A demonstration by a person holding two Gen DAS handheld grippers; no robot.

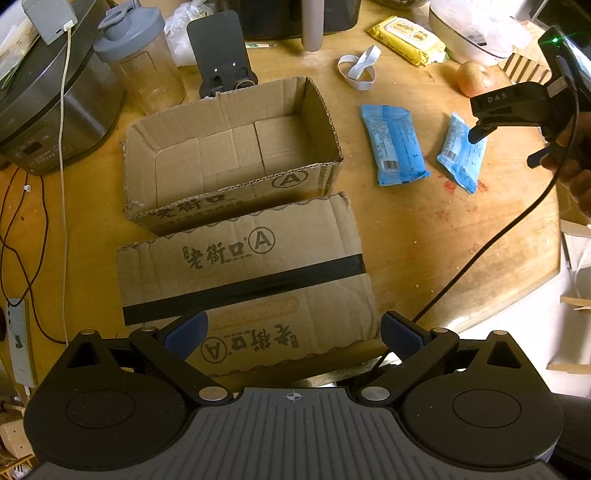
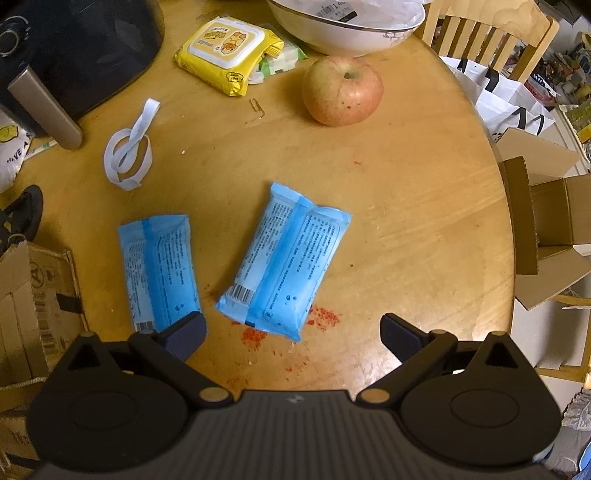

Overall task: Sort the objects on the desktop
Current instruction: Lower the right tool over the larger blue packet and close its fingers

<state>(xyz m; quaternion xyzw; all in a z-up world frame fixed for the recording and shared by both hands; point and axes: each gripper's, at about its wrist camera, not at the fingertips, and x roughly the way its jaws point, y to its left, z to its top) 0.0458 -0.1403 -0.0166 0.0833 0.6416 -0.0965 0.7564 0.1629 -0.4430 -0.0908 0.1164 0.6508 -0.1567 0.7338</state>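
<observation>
Left wrist view: left gripper [image 1: 293, 334] hangs over the near edge of a round wooden table [image 1: 424, 236], fingers spread wide, nothing between them. Directly ahead lies a flattened cardboard piece [image 1: 243, 280] with a black tape stripe; just beyond it, touching or nearly so, an open cardboard box [image 1: 229, 155], inside bare. To the right of the box, two blue packets lie flat on the wood: the nearer-to-box packet [image 1: 395, 146] and a second packet [image 1: 461, 155], apart from each other. The right gripper [image 1: 509, 110] shows at the far right, held by a hand [image 1: 576, 173], its tip over the second packet; whether it is open cannot be told from here. Behind: a shaker bottle [image 1: 136, 59], a grey cooker [image 1: 48, 96], a white elastic band [image 1: 360, 68], a yellow wipes pack [image 1: 410, 38], an apple [image 1: 476, 77]. Right wrist view: right gripper [image 2: 293, 332] wide open, empty, hovering above the table [image 2: 424, 229]. Between and just ahead of its fingers lies one blue packet [image 2: 284, 266], tilted, with red crumbs [image 2: 255, 338] at its near end. The other blue packet [image 2: 159, 273] lies left, its near corner under the left finger. Box corner [image 2: 33, 295] at far left. Beyond: apple [image 2: 341, 90], wipes pack [image 2: 225, 53], band [image 2: 129, 147], white bowl [image 2: 343, 33], paper clip [image 2: 256, 107].
</observation>
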